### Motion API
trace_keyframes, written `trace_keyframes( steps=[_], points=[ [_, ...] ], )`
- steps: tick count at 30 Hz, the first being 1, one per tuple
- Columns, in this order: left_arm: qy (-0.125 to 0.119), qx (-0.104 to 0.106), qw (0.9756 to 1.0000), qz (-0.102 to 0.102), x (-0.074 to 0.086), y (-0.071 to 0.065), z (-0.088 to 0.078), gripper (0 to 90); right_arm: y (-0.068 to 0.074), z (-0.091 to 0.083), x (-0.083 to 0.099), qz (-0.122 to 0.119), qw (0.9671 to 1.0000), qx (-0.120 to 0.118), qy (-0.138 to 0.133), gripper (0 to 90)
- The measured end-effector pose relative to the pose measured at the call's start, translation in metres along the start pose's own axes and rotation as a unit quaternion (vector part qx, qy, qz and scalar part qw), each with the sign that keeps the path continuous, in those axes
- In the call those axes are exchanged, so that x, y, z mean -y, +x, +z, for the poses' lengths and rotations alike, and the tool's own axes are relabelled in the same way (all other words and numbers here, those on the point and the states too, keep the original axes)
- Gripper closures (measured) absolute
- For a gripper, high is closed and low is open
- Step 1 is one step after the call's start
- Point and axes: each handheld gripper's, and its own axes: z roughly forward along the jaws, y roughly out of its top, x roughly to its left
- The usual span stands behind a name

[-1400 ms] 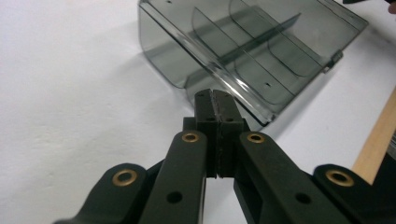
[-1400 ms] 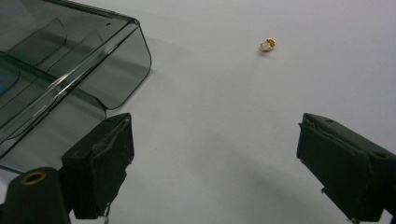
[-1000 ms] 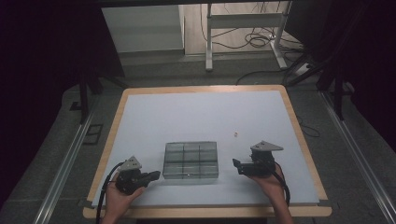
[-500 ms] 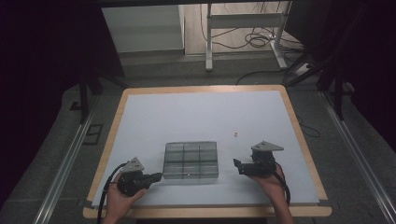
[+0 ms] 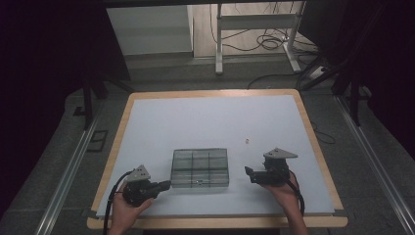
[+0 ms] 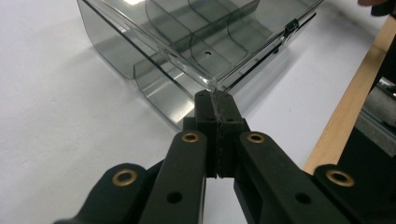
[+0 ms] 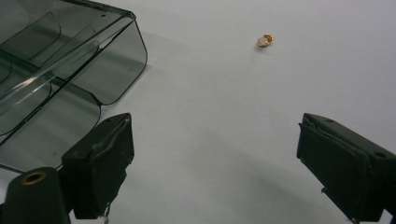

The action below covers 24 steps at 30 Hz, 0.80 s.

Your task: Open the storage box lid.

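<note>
A: Entry, going left to right. Left gripper (image 5: 164, 185), held in the person's left hand (image 5: 128, 208) near the front edge of the table (image 5: 147, 127). State of the jaws?

B: Fully closed, pad against pad, nothing between them. In the left gripper view the tips (image 6: 215, 98) sit right at the near corner of the clear box (image 6: 187, 42). Whether they actually touch the plastic, cannot tell.

A: The box itself?

B: Smoky clear plastic box (image 5: 200, 168), divided into compartments, lid down with a small latch on the front edge. It lies flat on the white table top, in the front half, between the two grippers. The compartments look empty, as far as can be seen.

A: Further right?

B: A small pale golden bead (image 5: 247, 140) lies alone on the table, beyond the box's far right corner and apart from it. In the right gripper view the same bead (image 7: 265, 40) sits ahead of the jaws, well clear of them.

A: Right gripper (image 5: 248, 174)?

B: Held in the right hand (image 5: 286, 193), pointing toward the box's right side, not touching. Jaws spread wide, holding nothing; bare table between the pads (image 7: 100, 163).
</note>
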Motion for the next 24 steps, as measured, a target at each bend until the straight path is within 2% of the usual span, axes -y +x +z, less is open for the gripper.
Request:
trace_keyframes(
  steps=[5, 8, 24],
  points=[
    [-0.005, 0.001, 1.0, 0.0, -0.001, 0.0006, 0.0005, 90.0, -0.0001, 0.001, 0.0005, 0.001, 1.0, 0.0, 0.001, 10.5],
    [-0.013, 0.011, 0.9998, -0.007, -0.0023, 0.0007, -0.0004, 90.0, 0.001, 0.0016, 0.0005, -0.001, 1.0, -0.001, 0.002, 10.5],
    [-0.024, 0.012, 0.9996, -0.008, -0.0063, 0.0022, -0.0008, 90.0, 0.0031, 0.0048, 0.0011, -0.005, 1.0, -0.003, 0.007, 10.5]
  ],
)
